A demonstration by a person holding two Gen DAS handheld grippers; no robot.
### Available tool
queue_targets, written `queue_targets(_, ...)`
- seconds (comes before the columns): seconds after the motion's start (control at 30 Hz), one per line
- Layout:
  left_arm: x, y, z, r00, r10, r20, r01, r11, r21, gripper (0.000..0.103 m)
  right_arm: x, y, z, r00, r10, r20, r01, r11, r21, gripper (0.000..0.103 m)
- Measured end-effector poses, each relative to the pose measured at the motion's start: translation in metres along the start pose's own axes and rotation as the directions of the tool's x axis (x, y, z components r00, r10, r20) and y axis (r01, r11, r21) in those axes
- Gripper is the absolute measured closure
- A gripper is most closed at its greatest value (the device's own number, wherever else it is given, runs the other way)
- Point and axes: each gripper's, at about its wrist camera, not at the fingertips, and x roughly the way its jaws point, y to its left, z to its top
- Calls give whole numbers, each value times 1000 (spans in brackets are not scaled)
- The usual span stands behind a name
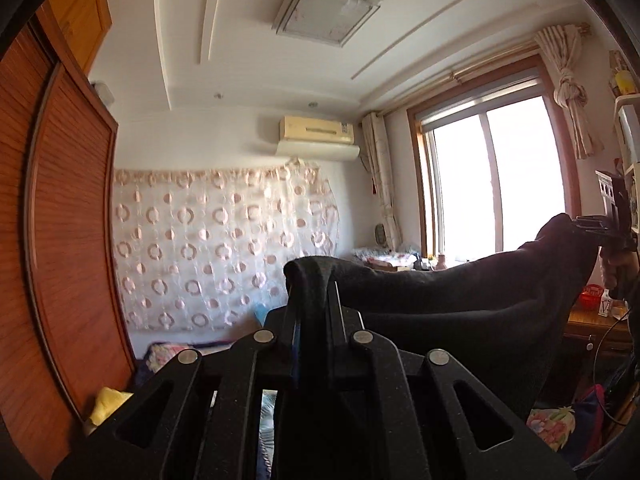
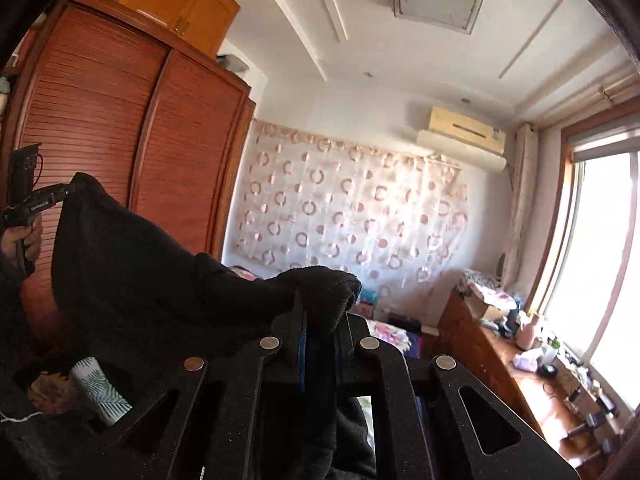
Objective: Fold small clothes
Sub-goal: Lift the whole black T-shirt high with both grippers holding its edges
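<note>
The left gripper (image 1: 316, 292) pinches one corner of a black knit garment (image 1: 440, 300), the right gripper (image 2: 320, 300) the other, so the soft cloth hangs stretched between them, in front of the slatted wooden wardrobe (image 2: 120, 120); writing on the gripper is unreadable; beyond the wardrobe, a circle-patterned curtain (image 1: 224, 248)

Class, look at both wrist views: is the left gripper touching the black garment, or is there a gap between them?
Touching. The left wrist view shows the left gripper shut on a bunched edge of the black garment, cloth pinched between its fingers.

wardrobe (image 2: 132, 128) close on left, open air ahead
</note>
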Motion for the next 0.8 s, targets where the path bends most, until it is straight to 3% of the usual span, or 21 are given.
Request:
queue_targets(0.13, 62, 12, -26, 996, 21, -84, -22, 1000, -16, 93, 61, 5, 3, 997, -14, -72, 14, 1000, 6, 94)
queue_targets(0.27, 143, 25, -72, 980, 45, -195, -50, 999, -19, 93, 140, -2, -11, 982, 10, -187, -6, 1000, 25, 94)
queue_targets(0.4, 237, 41, -138, 943, 75, -323, -85, 996, -17, 93, 229, -2, -51, 959, 49, -278, -37, 998, 50, 94)
queue_targets(0.5, 283, 45, -174, 917, 94, -388, -111, 994, -20, 93, 293, -4, -80, 938, 66, -340, -40, 996, 83, 94)
queue_targets(0.67, 331, 50, -211, 870, 116, -479, -139, 990, -12, 93, 371, -24, -99, 906, 120, -405, -67, 988, 142, 94)
queue_targets(0.8, 362, 56, -239, 828, 137, -543, -167, 986, -5, 93, 417, -44, -95, 876, 147, -459, -76, 983, 169, 94)
